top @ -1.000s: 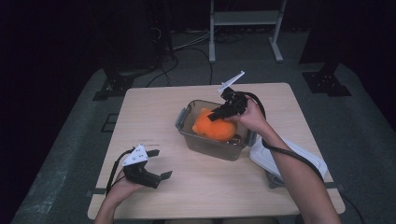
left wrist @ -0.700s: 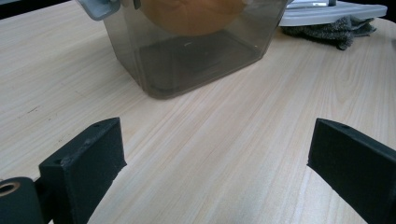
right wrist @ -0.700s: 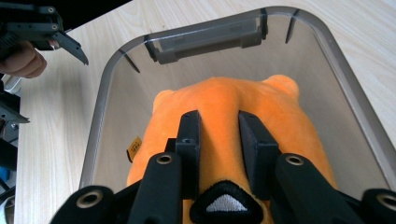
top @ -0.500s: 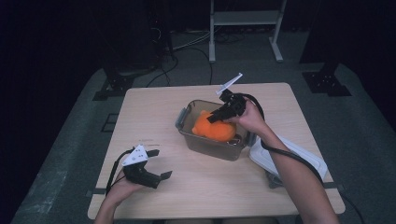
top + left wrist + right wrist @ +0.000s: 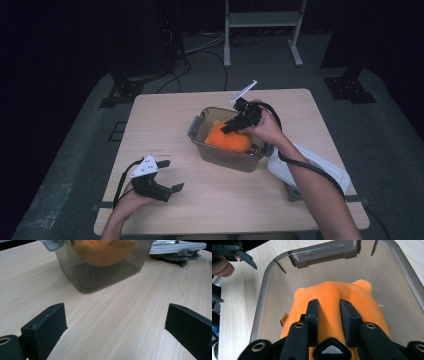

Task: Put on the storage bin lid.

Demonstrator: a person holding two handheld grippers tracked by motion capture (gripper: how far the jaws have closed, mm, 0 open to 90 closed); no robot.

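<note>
Barely shifted, right gripper [image 5: 329,305] pinches the plush [image 5: 337,297] — orange, soft, round-eared — inside the bin [image 5: 264,285]

Table evenly lit, dark surroundings, soft focus.

Both black plastic two-jaw claws, left claw [image 5: 172,175] and right claw [image 5: 231,125], carry grey three-cornered plates, black cables and round screw holes.

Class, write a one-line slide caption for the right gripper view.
Right tongs pinch a fold of the orange plush toy inside the clear plastic bin.
</note>
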